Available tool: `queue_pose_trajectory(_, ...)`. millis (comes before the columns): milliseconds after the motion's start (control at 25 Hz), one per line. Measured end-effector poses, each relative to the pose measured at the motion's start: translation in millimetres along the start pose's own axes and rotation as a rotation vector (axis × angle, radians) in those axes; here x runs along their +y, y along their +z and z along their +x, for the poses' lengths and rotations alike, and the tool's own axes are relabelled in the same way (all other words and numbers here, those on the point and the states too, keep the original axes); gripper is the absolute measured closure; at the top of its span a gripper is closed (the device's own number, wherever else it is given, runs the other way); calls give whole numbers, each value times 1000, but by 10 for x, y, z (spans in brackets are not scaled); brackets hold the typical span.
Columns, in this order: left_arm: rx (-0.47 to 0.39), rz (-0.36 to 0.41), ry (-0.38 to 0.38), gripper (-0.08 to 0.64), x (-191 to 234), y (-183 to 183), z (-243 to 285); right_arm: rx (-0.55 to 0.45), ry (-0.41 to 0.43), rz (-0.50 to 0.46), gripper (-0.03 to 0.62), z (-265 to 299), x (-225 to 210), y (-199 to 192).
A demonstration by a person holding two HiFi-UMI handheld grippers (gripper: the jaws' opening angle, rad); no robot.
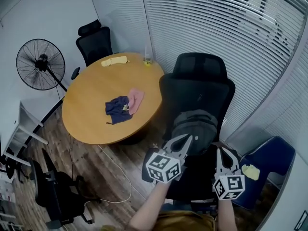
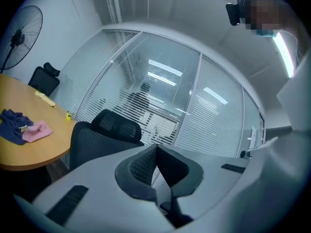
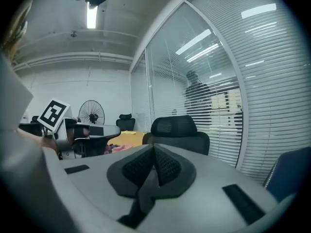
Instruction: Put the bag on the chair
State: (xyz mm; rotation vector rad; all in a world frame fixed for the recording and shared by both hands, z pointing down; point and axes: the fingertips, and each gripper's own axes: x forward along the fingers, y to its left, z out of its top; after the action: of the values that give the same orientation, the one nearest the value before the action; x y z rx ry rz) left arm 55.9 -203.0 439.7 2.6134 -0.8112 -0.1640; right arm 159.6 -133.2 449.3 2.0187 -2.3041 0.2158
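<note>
Fingers meet tip to tip on the left gripper (image 2: 156, 148), with nothing caught between them, and the right gripper (image 3: 153, 148) is closed and empty in the same way. Both are held low in front of the seat, seemingly because their load is already delivered.

At far left a standing fan (image 1: 40, 64) faces the room. Beside it, a round wooden table (image 1: 91, 124) carries a yellow cloth (image 1: 114, 60) near its far edge and a blue cloth (image 1: 118, 109) touching a pink cloth (image 1: 136, 100) nearer the middle; none of it concerns the job.

Right of the table stands the black office chair (image 1: 197, 88), and the grey bag (image 1: 195, 126) sits upright on its seat, backed against the backrest. That placement looks deliberate: the backrest props the bag so it should neither slump nor slide off.

From the head view, the left gripper's tips overlap the bag's lower edge, though contact cannot be confirmed. The right gripper hangs just beside the seat's right side, clear of the bag.

A blue armchair (image 1: 267, 162) fills the far right corner. By this arrangement, the task appears complete.
</note>
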Motion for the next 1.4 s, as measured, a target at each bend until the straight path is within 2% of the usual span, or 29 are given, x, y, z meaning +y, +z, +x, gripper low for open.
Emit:
queue_pose_trajectory(880,-18,15,-22,537,-88,58,-9,7,-7,-32,580,-34,47,59)
queue_pose_trajectory(1120,-27,-21,-11,537,-21,50,-12,9,-4,-27,580,-12,34,49)
queue_pose_trajectory(1400,-17,-20,-2,537,30,34,-18,13,-3,-23,580,18,39,33)
